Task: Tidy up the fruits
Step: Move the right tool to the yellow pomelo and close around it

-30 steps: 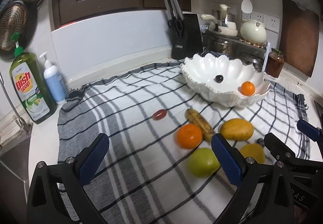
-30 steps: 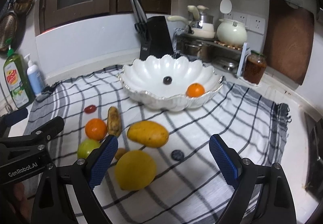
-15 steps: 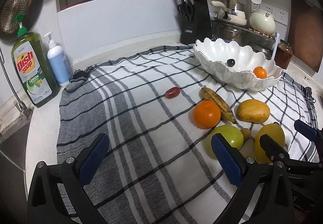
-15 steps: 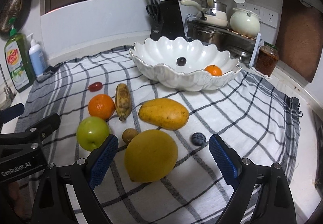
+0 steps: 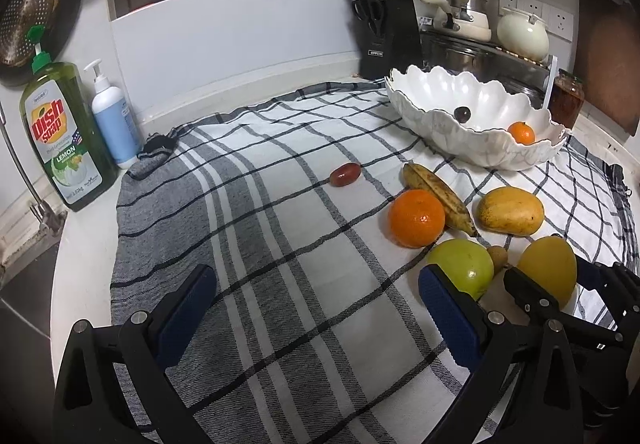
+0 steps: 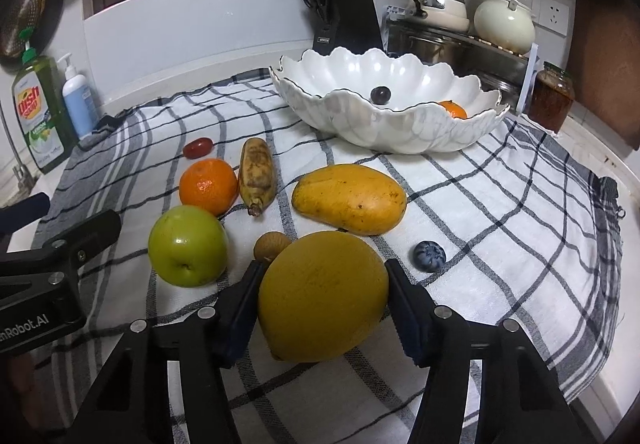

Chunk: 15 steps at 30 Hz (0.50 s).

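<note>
My right gripper has closed its fingers on a big yellow lemon that rests on the checked cloth. Around it lie a green apple, an orange, a spotted banana, a mango, a small brown fruit, a blueberry and a red grape. The white scalloped bowl behind holds a dark grape and a small orange. My left gripper is open and empty over the cloth, left of the apple.
Dish soap and a pump bottle stand at the left by the sink edge. A knife block, pots on a rack, a jar and a cutting board stand behind the bowl.
My right gripper moved forward and closed its fingers around the lemon. My left gripper drew closer to the fruit and stayed open.
</note>
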Each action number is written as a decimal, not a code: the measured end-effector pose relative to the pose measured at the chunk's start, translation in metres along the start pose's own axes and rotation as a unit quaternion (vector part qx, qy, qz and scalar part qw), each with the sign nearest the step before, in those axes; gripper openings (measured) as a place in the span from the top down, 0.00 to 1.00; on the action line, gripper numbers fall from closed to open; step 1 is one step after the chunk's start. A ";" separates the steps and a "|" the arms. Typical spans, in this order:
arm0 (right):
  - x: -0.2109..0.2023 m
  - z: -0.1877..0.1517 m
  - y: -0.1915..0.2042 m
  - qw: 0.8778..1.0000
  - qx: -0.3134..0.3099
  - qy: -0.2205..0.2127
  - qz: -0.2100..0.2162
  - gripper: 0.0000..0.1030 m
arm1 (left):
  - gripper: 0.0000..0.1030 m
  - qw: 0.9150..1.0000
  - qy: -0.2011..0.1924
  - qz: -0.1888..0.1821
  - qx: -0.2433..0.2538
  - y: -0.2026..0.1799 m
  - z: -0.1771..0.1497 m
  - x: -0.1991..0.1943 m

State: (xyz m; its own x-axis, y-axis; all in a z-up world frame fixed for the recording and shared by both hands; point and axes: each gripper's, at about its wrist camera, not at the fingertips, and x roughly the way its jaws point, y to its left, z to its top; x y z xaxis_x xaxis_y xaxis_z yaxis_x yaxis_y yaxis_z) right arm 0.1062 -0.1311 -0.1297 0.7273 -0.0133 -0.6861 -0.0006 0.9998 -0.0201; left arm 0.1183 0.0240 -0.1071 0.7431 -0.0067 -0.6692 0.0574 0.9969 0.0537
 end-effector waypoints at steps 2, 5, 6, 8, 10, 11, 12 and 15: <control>-0.001 0.000 -0.003 1.000 0.007 0.000 0.007 0.42 | 0.00 1.000 0.000 -0.002 0.003 -0.003 0.000 -0.001; -0.004 0.000 -0.009 1.000 0.016 0.001 0.012 0.42 | 0.00 1.000 0.001 -0.009 0.007 -0.008 0.001 -0.001; -0.004 0.000 -0.009 1.000 0.017 0.000 0.011 0.42 | 0.00 1.000 0.001 -0.013 0.009 -0.010 0.002 -0.001; -0.009 0.000 -0.014 1.000 0.021 -0.006 0.008 0.42 | 0.00 1.000 0.002 -0.019 0.013 -0.016 0.002 -0.001; -0.011 0.001 -0.019 1.000 0.025 -0.009 0.005 0.42 | 0.00 1.000 0.003 -0.027 0.015 -0.021 0.001 0.000; -0.013 0.002 -0.022 1.000 0.029 -0.011 0.004 0.42 | 0.00 0.999 0.004 -0.033 0.016 -0.025 0.001 0.000; -0.015 0.002 -0.024 0.999 0.030 -0.012 0.002 0.42 | 0.00 0.999 0.004 -0.037 0.017 -0.027 0.001 0.000; -0.020 0.003 -0.033 0.999 0.034 -0.019 -0.010 0.43 | 0.00 0.998 0.008 -0.051 0.022 -0.036 0.001 0.003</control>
State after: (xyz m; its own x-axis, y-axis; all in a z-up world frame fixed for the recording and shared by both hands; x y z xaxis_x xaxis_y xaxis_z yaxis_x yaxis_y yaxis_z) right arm 0.0940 -0.1637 -0.1134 0.7519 -0.0331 -0.6584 0.0592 0.9981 0.0174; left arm 0.1187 -0.0123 -0.1106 0.7213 -0.1063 -0.6844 0.1612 0.9868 0.0166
